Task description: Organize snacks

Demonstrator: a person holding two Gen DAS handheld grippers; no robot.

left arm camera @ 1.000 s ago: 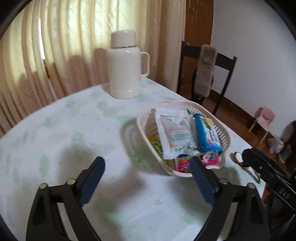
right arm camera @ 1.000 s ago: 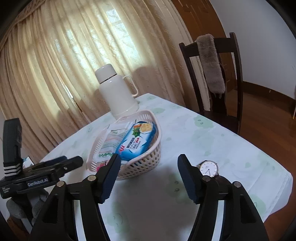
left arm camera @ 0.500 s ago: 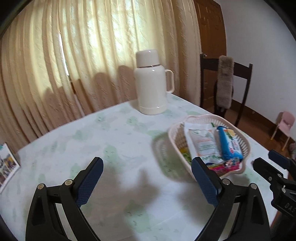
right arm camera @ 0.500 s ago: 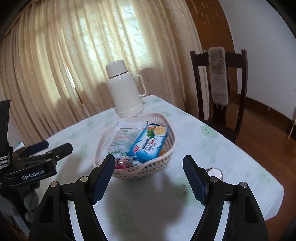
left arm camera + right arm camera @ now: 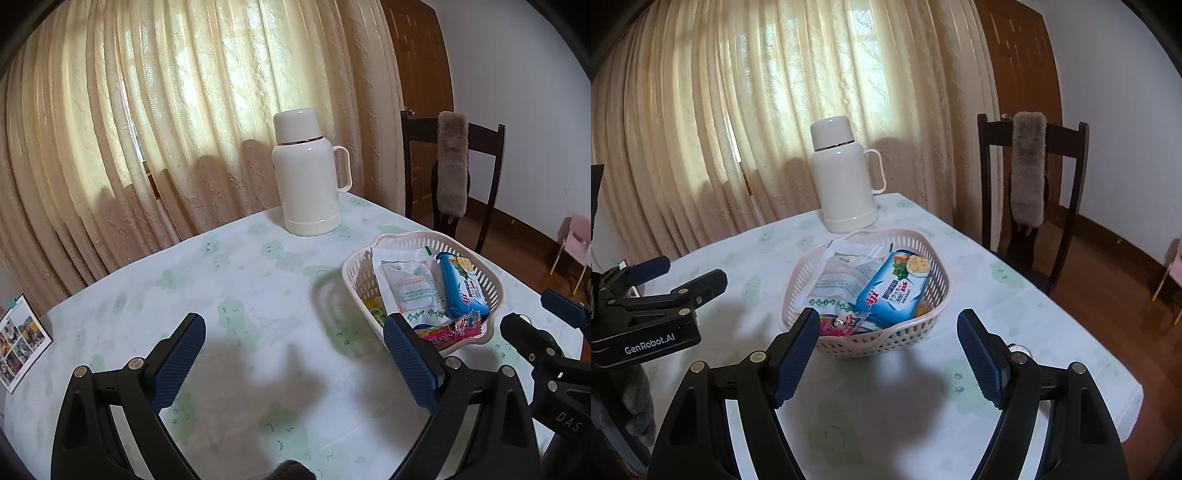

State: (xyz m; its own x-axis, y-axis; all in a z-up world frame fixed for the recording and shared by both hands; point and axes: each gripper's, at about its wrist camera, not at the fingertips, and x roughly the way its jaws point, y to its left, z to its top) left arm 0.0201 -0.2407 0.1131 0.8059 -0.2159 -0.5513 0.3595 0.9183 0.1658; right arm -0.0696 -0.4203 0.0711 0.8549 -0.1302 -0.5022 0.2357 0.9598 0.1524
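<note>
A pale pink basket (image 5: 925, 254) stands on the table and holds a blue snack pack (image 5: 895, 291), a white pouch (image 5: 838, 280) and a pink wrapper (image 5: 842, 324). In the left wrist view the basket (image 5: 402, 240) is at the right, with the blue pack (image 5: 461, 290) and white pouch (image 5: 408, 288) in it. My left gripper (image 5: 293, 349) is open and empty, left of the basket. My right gripper (image 5: 888, 345) is open and empty, just in front of the basket. Each gripper shows in the other's view: the right one (image 5: 546, 332), the left one (image 5: 683, 282).
A cream thermos jug (image 5: 310, 173) stands at the table's far edge by the curtain. A dark chair (image 5: 1030, 184) with a grey fur cover is beyond the right edge. A wristwatch (image 5: 1019, 347) lies behind my right finger. A photo card (image 5: 18, 338) lies at the left edge.
Both grippers have drawn back and up from the basket, so it looks smaller and further off. The left view has swung left. Both stay open and empty.
</note>
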